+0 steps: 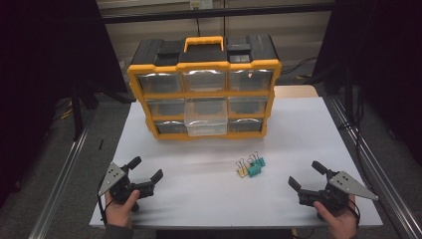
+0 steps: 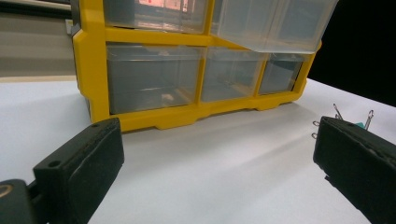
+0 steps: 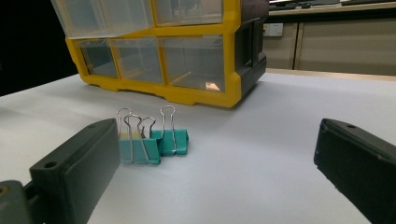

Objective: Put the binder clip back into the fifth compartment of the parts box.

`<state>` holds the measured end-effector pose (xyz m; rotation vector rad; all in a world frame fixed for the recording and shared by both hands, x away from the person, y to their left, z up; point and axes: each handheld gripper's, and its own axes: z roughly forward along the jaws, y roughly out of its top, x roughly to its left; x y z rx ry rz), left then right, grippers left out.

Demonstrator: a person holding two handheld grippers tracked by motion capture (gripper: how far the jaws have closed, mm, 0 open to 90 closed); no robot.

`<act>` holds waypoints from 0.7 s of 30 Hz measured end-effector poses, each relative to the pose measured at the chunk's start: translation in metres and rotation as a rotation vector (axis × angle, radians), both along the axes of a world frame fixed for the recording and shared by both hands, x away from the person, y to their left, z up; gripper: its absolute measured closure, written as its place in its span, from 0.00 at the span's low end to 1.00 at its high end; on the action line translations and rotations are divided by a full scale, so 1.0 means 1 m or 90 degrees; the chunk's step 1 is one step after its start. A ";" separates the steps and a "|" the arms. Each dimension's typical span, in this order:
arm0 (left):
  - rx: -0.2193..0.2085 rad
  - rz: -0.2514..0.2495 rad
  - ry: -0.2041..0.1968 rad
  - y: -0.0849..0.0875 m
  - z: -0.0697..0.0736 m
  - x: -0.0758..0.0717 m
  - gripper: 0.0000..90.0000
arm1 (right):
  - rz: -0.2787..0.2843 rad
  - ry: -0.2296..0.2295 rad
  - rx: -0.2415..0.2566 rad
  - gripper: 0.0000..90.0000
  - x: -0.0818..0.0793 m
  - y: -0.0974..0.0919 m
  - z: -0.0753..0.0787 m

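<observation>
A yellow and black drawer cabinet [image 1: 149,74] stands at the back of the white table [image 1: 199,199]. Its clear middle drawer [image 1: 205,119] is pulled out. Two teal binder clips [image 1: 256,168] and a yellow one [image 1: 242,171] lie together right of the table's middle. My left gripper [image 1: 146,168] is open near the front left, nothing between its jaws. My right gripper [image 1: 304,174] is open at the front right, the teal clips [image 3: 140,147] a short way ahead of its left jaw. In the left gripper view the cabinet [image 2: 93,70] is ahead and clip handles [image 2: 336,112] peek over the right jaw.
Metal rails [image 1: 59,179] run along both sides of the table, with dark curtains beyond. The table's front edge lies just under both hands. A wooden surface [image 1: 296,91] sits behind the cabinet's right side.
</observation>
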<state>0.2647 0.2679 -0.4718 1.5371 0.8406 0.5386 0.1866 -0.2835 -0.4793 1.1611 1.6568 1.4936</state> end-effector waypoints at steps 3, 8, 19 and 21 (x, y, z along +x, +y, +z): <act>0.003 -0.001 0.002 0.000 0.000 0.000 0.02 | -0.004 0.000 -0.002 0.00 0.002 0.003 0.001; 0.000 0.003 0.004 -0.001 0.000 0.000 0.02 | -0.003 0.001 -0.011 0.00 0.004 0.006 0.001; 0.012 0.004 0.007 -0.002 -0.001 0.000 0.02 | 0.014 0.022 -0.029 0.00 0.020 0.026 0.004; 0.006 0.006 0.009 -0.002 -0.002 -0.001 0.02 | 0.015 0.026 -0.029 0.00 0.022 0.028 0.005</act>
